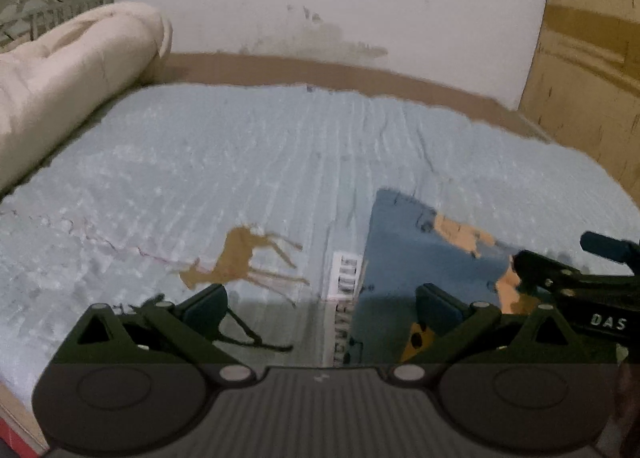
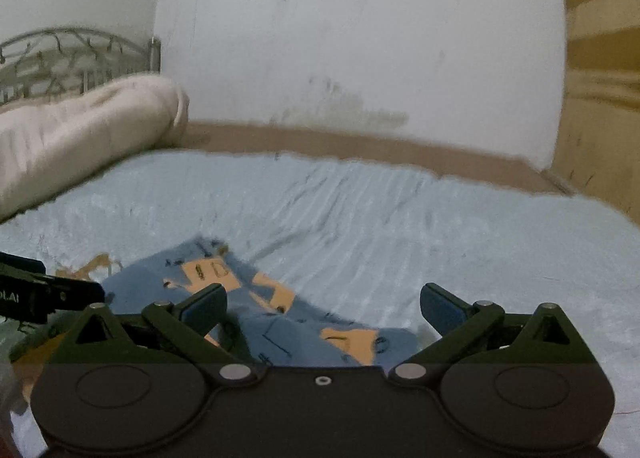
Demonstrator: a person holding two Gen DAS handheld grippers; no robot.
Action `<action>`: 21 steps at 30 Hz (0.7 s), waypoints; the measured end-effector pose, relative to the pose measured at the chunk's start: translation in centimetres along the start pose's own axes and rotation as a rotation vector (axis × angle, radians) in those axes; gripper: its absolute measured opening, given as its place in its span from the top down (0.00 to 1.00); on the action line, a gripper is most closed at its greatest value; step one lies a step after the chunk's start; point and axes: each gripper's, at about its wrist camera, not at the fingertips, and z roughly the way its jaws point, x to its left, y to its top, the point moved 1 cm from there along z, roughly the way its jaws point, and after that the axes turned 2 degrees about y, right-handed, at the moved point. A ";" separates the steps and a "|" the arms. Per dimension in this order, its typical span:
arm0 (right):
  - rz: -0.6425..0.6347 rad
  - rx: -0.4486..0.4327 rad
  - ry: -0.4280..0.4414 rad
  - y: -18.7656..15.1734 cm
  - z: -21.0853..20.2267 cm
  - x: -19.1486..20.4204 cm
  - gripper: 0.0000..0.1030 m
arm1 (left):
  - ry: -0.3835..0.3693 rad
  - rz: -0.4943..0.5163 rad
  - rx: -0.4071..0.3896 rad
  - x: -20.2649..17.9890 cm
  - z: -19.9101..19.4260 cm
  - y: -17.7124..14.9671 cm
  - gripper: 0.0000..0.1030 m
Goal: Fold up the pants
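Both hand-held grippers, left (image 1: 322,308) and right (image 2: 322,308), stood wide open, empty; the pants (image 2: 280,322) (loosely folded, near the bed's (image 2: 400,210) front edge) could unfold if snagged.

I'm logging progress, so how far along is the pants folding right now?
Done: the blue pants lie in a compact folded bundle on the light blue bedspread. In hand: nothing; the left tongs and right tongs both stand open and empty. Left: perhaps a final tidy, hard to tell through the blur.
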 end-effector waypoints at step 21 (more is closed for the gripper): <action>0.032 -0.094 -0.252 -4.1 -4.5 -1.7 0.01 | -0.032 0.036 -0.010 -0.1 -2.2 -4.1 0.01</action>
